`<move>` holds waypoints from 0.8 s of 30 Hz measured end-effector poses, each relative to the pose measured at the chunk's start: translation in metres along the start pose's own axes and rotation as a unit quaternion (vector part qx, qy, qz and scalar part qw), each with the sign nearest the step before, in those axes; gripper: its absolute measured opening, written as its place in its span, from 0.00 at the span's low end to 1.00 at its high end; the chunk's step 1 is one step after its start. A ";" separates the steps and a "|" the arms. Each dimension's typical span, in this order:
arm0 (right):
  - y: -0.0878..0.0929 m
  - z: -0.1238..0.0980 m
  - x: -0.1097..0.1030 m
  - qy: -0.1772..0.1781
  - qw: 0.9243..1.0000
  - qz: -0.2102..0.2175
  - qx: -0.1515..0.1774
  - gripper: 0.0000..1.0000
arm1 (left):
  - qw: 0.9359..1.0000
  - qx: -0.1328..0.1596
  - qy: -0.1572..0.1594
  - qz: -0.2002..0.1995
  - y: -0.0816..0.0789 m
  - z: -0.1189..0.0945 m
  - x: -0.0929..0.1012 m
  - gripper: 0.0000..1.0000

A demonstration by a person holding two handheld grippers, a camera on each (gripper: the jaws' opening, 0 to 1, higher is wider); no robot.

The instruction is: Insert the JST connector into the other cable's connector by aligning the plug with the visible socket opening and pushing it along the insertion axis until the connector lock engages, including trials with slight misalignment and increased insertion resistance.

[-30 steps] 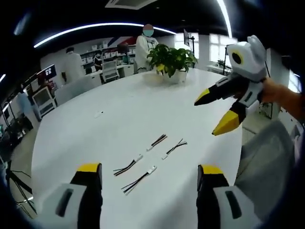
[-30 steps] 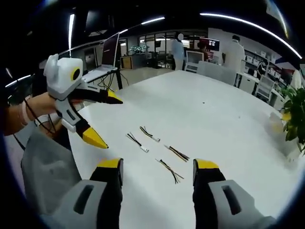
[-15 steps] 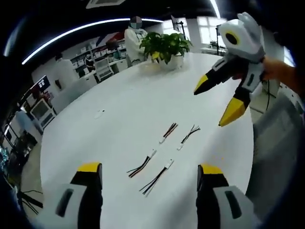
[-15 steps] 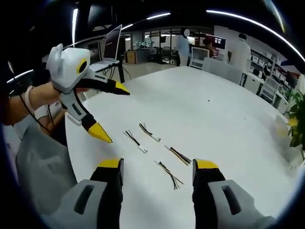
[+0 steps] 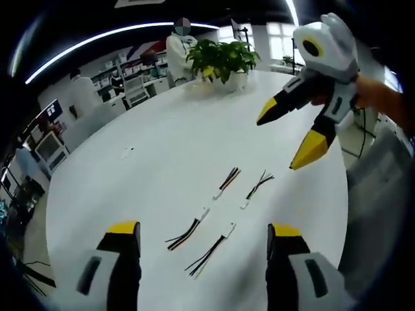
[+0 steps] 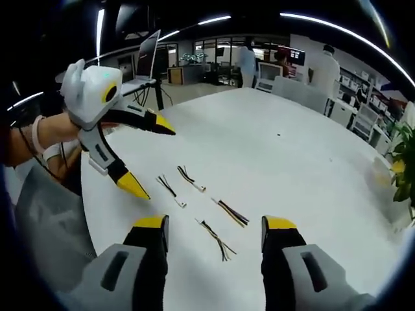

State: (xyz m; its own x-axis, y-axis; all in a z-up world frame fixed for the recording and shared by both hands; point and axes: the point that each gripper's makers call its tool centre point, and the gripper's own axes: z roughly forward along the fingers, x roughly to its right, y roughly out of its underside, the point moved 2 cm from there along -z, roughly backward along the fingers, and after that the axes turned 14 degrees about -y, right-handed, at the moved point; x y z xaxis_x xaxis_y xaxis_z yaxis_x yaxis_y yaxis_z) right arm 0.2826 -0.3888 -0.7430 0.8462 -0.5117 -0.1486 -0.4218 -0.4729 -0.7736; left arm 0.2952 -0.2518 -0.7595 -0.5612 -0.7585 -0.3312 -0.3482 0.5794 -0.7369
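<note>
Four short cables point(image 5: 220, 217) point(image 6: 198, 204) with white connectors are lying loose on the white table point(image 5: 162, 149) point(image 6: 311, 162), between a potted plant point(image 5: 220, 61) and the near edge. Both the left gripper point(image 5: 202, 243) point(image 6: 152, 159) and the right gripper point(image 6: 214, 240) point(image 5: 282, 139) are hovering above them, jaws spread wide, holding nothing. Beyond the plant, people are standing among office desks.

On a white table point(image 5: 162, 149) lie cables point(image 5: 207, 217) of black, red and yellow wire with white plugs, between grey-and-black grippers point(image 5: 203, 243) with yellow tips, beyond them a green plant point(image 5: 220, 59).
</note>
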 end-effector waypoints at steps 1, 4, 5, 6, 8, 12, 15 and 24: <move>0.001 0.001 0.002 -0.001 1.000 0.000 0.000 0.55 | 1.000 -0.001 0.003 0.002 0.000 0.001 0.000 0.76; 0.002 0.005 0.004 -0.002 1.000 0.000 0.000 0.55 | 1.000 -0.005 0.001 0.001 0.000 0.003 -0.002 0.75; 0.002 0.007 0.005 -0.003 1.000 0.000 0.001 0.54 | 1.000 -0.003 0.002 -0.003 -0.001 0.004 -0.004 0.75; 0.003 0.009 0.005 -0.005 1.000 0.001 0.001 0.54 | 1.000 -0.003 0.002 -0.007 -0.001 0.004 -0.004 0.74; 0.004 0.012 0.006 -0.008 1.000 0.005 0.006 0.54 | 1.000 0.001 0.003 -0.016 -0.002 0.006 -0.006 0.74; 0.006 0.016 0.008 -0.014 1.000 0.015 0.014 0.53 | 1.000 0.001 0.000 -0.026 0.000 0.008 -0.007 0.71; 0.006 0.018 0.010 -0.018 0.999 0.017 0.020 0.52 | 0.999 -0.003 -0.001 -0.035 0.004 0.012 -0.008 0.69; 0.008 0.025 0.022 -0.034 0.999 0.016 0.034 0.48 | 0.996 -0.010 0.002 -0.084 0.010 0.021 -0.012 0.64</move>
State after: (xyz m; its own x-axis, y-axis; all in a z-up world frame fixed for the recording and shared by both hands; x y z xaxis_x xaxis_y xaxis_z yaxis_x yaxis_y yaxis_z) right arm 0.3057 -0.3859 -0.7677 0.8541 -0.4742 -0.2138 -0.4274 -0.4055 -0.8080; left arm 0.3137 -0.2434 -0.7750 -0.4964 -0.8442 -0.2022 -0.4520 0.4502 -0.7701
